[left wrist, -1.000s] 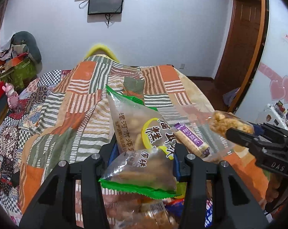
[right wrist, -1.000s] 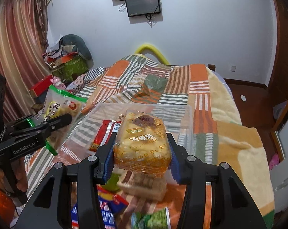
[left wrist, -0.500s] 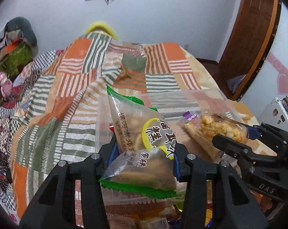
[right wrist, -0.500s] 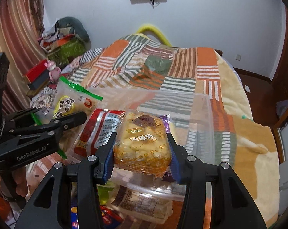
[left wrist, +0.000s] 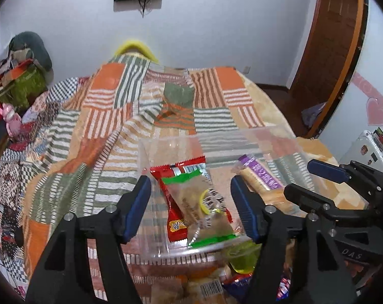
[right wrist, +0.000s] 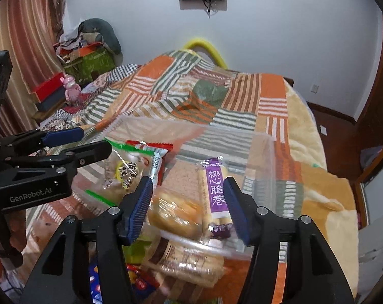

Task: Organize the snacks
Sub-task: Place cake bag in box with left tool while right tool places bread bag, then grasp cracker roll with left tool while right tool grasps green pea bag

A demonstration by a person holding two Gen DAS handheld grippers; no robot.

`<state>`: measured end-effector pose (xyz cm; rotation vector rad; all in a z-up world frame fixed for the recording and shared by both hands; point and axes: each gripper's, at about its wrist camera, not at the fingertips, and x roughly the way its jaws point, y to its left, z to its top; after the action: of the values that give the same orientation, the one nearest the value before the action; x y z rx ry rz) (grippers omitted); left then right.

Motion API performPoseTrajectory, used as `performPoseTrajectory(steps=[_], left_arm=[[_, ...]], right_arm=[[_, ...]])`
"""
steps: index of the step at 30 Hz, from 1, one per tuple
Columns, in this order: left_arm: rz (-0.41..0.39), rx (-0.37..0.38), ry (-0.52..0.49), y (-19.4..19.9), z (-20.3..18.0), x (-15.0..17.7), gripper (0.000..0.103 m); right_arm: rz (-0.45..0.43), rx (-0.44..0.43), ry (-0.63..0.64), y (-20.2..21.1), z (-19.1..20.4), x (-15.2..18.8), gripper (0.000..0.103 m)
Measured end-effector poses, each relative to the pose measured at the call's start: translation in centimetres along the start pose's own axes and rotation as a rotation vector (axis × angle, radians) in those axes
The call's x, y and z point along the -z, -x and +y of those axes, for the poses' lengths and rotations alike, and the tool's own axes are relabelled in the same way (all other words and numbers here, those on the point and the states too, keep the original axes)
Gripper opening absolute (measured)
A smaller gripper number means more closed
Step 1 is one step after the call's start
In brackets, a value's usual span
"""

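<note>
Both grippers hover side by side with jaws spread wide and nothing between them. The left gripper (left wrist: 191, 207) points toward 12 o'clock; the right gripper (right wrist: 187, 204) sits at its 3 o'clock, angled slightly inward.

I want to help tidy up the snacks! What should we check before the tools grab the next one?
1. Left tool open: ok, its jaws are spread and hold nothing.
2. Right tool open: ok, spread too.
3. Green-edged snack bag inside the clear box: ok, it lies on the red packet.
4. Yellow puffed snack inside the box: cannot tell, it is blurred at the near rim.
5. Purple roll packet inside the box: ok.
6. More snacks waiting: ok, a barcoded pack lies on the bed in front of the box.
</note>
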<state>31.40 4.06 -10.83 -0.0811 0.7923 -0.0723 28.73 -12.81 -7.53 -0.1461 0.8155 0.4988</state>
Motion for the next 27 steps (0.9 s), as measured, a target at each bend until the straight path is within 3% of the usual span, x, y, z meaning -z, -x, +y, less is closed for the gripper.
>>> performPoseTrajectory(steps=[5, 11, 16, 27], left_arm=[[-0.056, -0.013, -0.03, 3.9, -0.1, 0.5, 0.076], [-0.067, -0.035, -0.043, 7.0, 0.8, 2.7, 0.086], [-0.038, -0.066, -0.045, 8.4, 1.8, 5.5, 0.09], [0.065, -0.035, 0.019, 7.3, 1.8, 11.5, 0.093]], right_arm=[[-0.039, 0.0, -0.005, 2.8, -0.3, 0.4, 0.057], [-0.065, 0.001, -0.012, 5.4, -0.5, 1.5, 0.06], [-0.054, 0.016, -0.01, 6.4, -0.7, 3.2, 0.061], [0.039, 0.03, -0.034, 6.2, -1.4, 8.3, 0.067]])
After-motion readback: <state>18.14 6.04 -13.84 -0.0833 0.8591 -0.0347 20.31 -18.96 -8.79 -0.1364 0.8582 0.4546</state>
